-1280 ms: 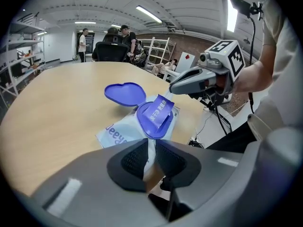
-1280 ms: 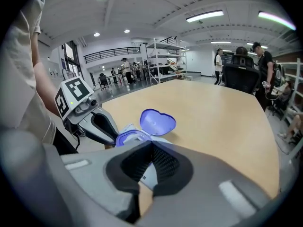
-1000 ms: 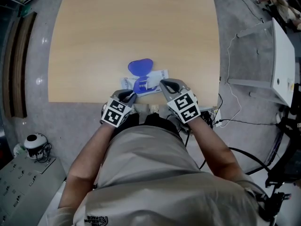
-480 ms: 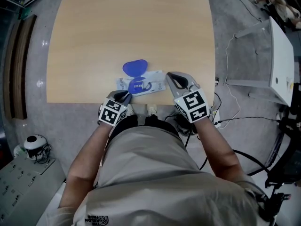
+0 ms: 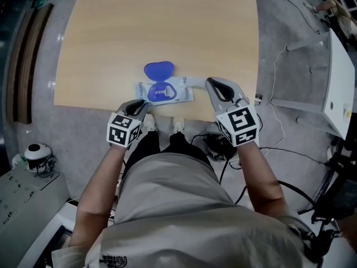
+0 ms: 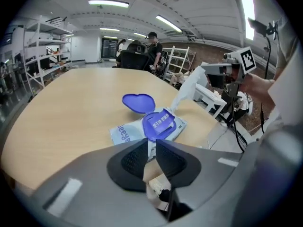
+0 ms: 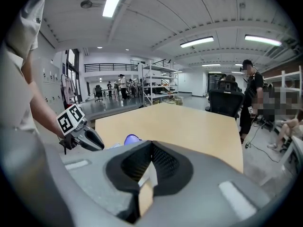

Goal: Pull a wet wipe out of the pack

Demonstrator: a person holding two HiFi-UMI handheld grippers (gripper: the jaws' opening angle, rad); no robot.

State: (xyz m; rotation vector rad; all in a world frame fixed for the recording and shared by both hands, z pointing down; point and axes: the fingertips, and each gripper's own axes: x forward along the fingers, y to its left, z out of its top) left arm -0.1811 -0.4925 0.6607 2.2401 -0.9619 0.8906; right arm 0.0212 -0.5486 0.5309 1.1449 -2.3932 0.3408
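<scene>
A white wet-wipe pack lies near the front edge of the wooden table, and its blue lid is flipped open toward the far side. My left gripper is shut on the pack's near left edge. A white wipe stretches from the pack's opening to my right gripper, which is shut on its end. In the left gripper view the wipe rises from the pack up to the right gripper.
The pack sits close to the table's front edge. Cables trail over the floor on the right beside a white cabinet. Office chairs and people stand beyond the table's far end, with shelving on the left.
My right gripper has drawn away to the right of the pack, and the wipe has come out longer between them. The left gripper stays on the pack's edge.
</scene>
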